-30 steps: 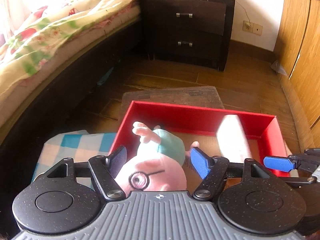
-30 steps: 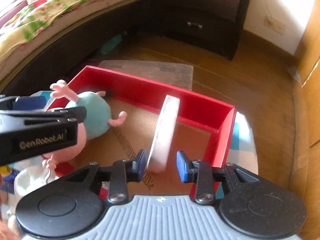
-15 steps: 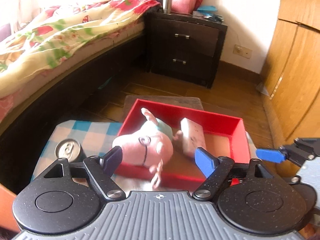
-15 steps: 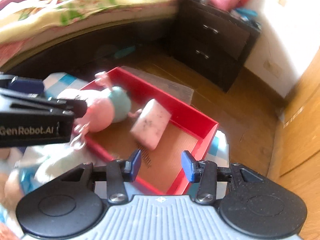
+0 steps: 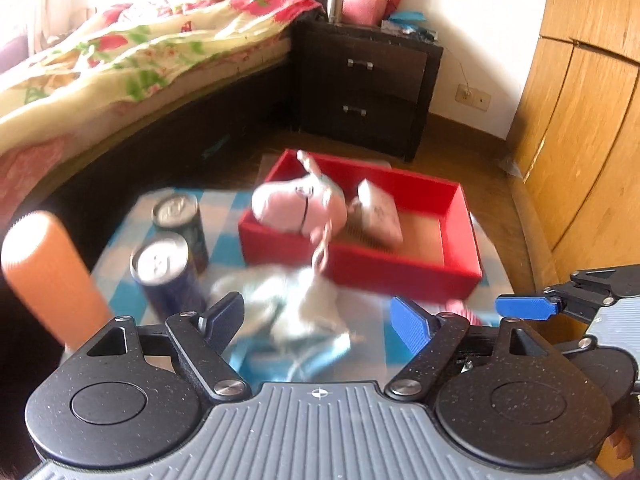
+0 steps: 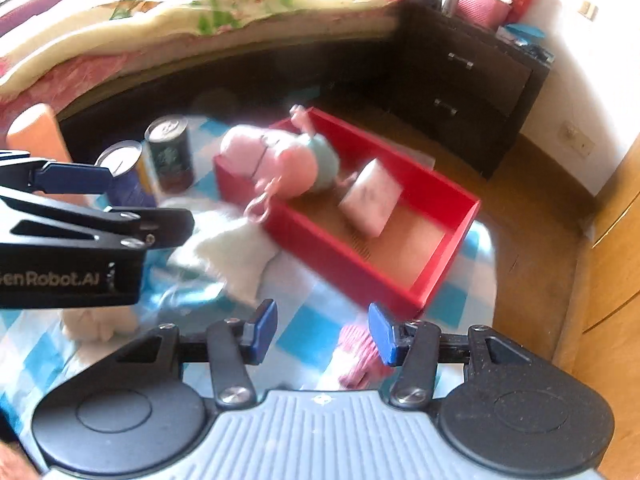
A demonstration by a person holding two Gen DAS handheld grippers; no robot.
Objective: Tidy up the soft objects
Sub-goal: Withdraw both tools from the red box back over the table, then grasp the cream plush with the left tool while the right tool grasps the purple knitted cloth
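Note:
A red box point(image 5: 460, 272) point(image 6: 448, 272) stands on a blue-and-white checked cloth. A pink pig plush point(image 5: 296, 204) point(image 6: 276, 160) lies over its left end, and a pale square sponge point(image 5: 378, 216) point(image 6: 370, 196) leans inside. A white fluffy soft thing point(image 5: 292, 304) point(image 6: 228, 248) lies on the cloth in front of the box. A pink striped soft item point(image 6: 360, 356) lies near the right gripper. My left gripper point(image 5: 318, 322) is open and empty above the white thing. My right gripper point(image 6: 322, 332) is open and empty, back from the box.
Two drink cans point(image 5: 168, 276) point(image 6: 168, 156) and an orange cylinder point(image 5: 44, 272) stand left of the box. A bed point(image 5: 120, 64) lies at the left, a dark nightstand point(image 5: 364, 88) behind, wooden wardrobe doors point(image 5: 580, 120) at the right.
Both grippers have let go of the pig plush and the sponge in the box and have pulled back and up. The cans and the white soft thing have come into view.

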